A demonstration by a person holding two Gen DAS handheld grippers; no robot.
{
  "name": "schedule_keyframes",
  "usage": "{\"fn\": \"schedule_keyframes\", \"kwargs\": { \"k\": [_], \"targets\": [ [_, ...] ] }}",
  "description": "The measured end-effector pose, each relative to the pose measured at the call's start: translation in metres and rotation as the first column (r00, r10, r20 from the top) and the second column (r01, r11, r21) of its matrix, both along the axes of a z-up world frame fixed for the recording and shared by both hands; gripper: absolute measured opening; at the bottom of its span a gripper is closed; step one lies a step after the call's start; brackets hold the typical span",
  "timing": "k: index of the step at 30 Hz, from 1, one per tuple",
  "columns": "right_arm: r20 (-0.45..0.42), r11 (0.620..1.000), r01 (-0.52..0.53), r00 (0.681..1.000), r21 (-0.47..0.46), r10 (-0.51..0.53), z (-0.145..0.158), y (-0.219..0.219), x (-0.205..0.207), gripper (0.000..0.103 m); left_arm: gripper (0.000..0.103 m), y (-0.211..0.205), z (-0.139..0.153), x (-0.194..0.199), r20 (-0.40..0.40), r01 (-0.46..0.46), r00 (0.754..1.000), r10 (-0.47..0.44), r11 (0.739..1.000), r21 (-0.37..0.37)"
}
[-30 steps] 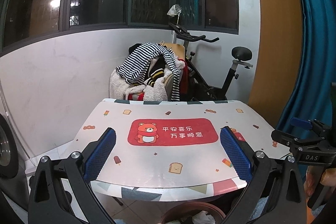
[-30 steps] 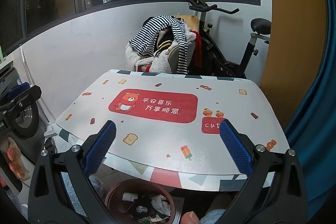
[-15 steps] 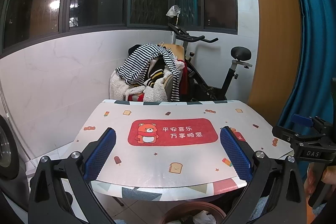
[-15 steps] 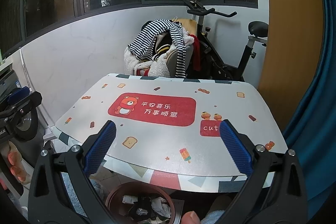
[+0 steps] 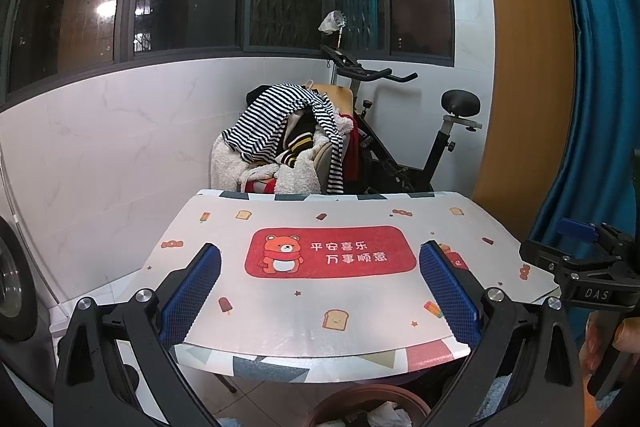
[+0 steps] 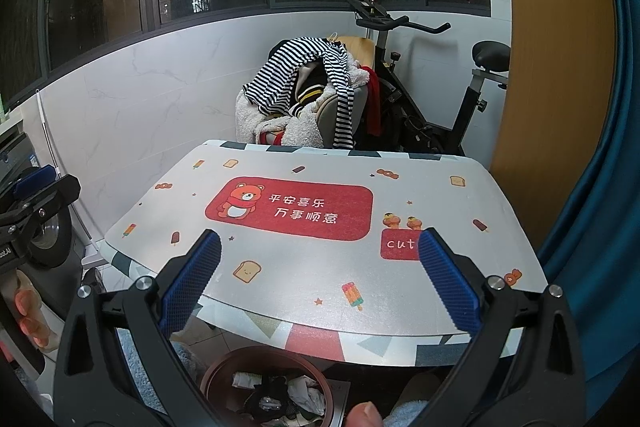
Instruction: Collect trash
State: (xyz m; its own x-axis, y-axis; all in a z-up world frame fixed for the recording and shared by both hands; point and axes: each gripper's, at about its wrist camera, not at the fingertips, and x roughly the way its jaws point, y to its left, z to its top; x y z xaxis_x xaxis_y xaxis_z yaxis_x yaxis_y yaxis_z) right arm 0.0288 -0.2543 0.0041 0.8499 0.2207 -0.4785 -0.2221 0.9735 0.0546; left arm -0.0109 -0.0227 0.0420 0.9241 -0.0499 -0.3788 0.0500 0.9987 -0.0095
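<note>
Nearest, low on the floor below the table's near edge, sits a round brown trash bin holding crumpled white paper and dark scraps; the left wrist view catches only its rim at the bottom edge.

Above it, the left gripper has its blue-padded fingers spread wide with nothing between them. The right gripper is likewise spread wide and holds nothing. Both hover just short of the table's near edge. In the left wrist view the right gripper also shows at the far right, held by a hand.

The table has a curved near edge and a pale cloth printed with small snacks and a red panel bearing a bear. Its surface is bare across its whole width.

Past the far edge stands a chair heaped with clothes, topped by a striped garment. An exercise bike stands to its right, against a white tiled wall under dark windows. A blue curtain hangs close along the table's right side.
</note>
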Motion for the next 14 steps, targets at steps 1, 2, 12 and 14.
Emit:
{"fn": "schedule_keyframes", "kwargs": {
  "k": [1,2,12,14],
  "targets": [
    [0.0,1.0,-0.001,1.0,0.0,0.001,-0.0002,0.0002,0.0001,0.097,0.097,0.0002,0.0004,0.0001,0.0,0.0,1.0,0.0,1.0,-0.002],
    [-0.001,1.0,-0.001,1.0,0.0,0.001,-0.0002,0.0,0.0002,0.097,0.097,0.0009,0.0008,0.0003,0.0,-0.001,1.0,0.001,1.0,-0.003],
    [-0.002,1.0,0.009,1.0,0.001,-0.009,0.0009,-0.0027,-0.001,0.097,0.097,0.0052,-0.0005,0.006,-0.01,-0.03,1.0,0.03,0.999,-0.017],
    [-0.002,1.0,0.015,1.0,0.007,-0.015,0.0016,-0.0039,-0.0016,0.097,0.097,0.0065,-0.0011,0.0064,-0.011,-0.037,0.999,0.036,0.999,-0.019]
  ]
}}
